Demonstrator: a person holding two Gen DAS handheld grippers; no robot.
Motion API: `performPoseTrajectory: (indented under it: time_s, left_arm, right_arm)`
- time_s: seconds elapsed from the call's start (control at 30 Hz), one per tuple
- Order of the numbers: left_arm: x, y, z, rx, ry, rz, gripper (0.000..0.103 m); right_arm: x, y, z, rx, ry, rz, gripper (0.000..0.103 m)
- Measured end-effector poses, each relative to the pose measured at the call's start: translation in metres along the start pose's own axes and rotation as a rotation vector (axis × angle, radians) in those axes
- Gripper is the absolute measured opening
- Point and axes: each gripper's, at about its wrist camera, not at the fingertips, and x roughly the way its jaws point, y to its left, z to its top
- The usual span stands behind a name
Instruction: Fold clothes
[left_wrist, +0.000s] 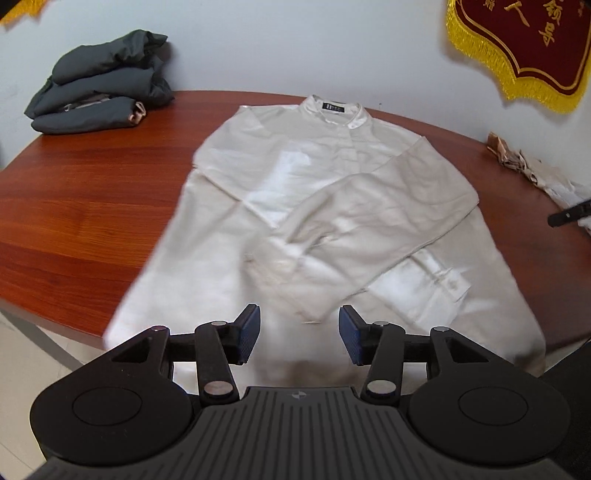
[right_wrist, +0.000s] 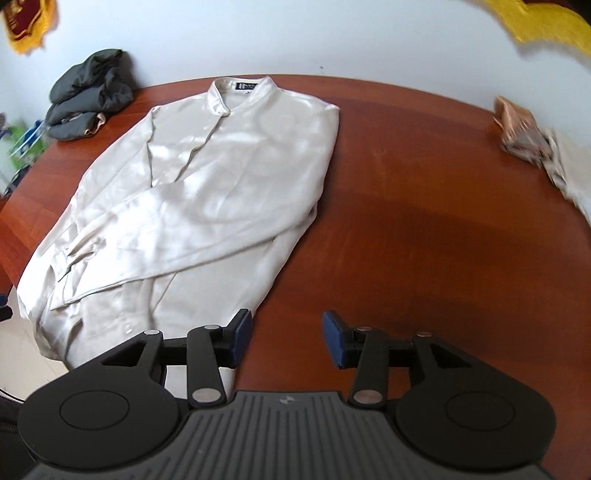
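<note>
A cream satin shirt (left_wrist: 325, 206) lies flat on the round wooden table (left_wrist: 81, 206), collar at the far side and both sleeves folded across its front. Its hem hangs over the near table edge. My left gripper (left_wrist: 299, 332) hovers open above the hem, nothing between its blue pads. In the right wrist view the same shirt (right_wrist: 192, 199) fills the left half of the table (right_wrist: 443, 221). My right gripper (right_wrist: 288, 336) stands open over bare wood just right of the shirt's lower edge, holding nothing.
A pile of dark grey clothes (left_wrist: 103, 85) sits at the table's far left by the wall. Crumpled light fabric (left_wrist: 532, 166) lies at the far right edge. A red banner with gold fringe (left_wrist: 517, 48) hangs on the wall.
</note>
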Motion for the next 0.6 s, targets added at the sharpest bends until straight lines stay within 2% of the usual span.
performPoseTrajectory:
  time_s: [0.27,0.4,0.6]
  left_arm:
    - [0.011,-0.112,-0.009,-0.079,-0.005,0.023,0.05]
    - [0.023,-0.184,-0.015,-0.111,-0.008,0.057,0.05]
    - [0.033,-0.245,-0.025,-0.145,0.016,0.093,0.05]
  right_arm:
    - [0.022,-0.068,0.066,-0.148,-0.002,0.099,0.049]
    - [0.034,-0.087,0.093,-0.245,-0.006,0.126,0.049]
    - [0.05,-0.103,0.119,-0.329,0.002,0.166,0.049]
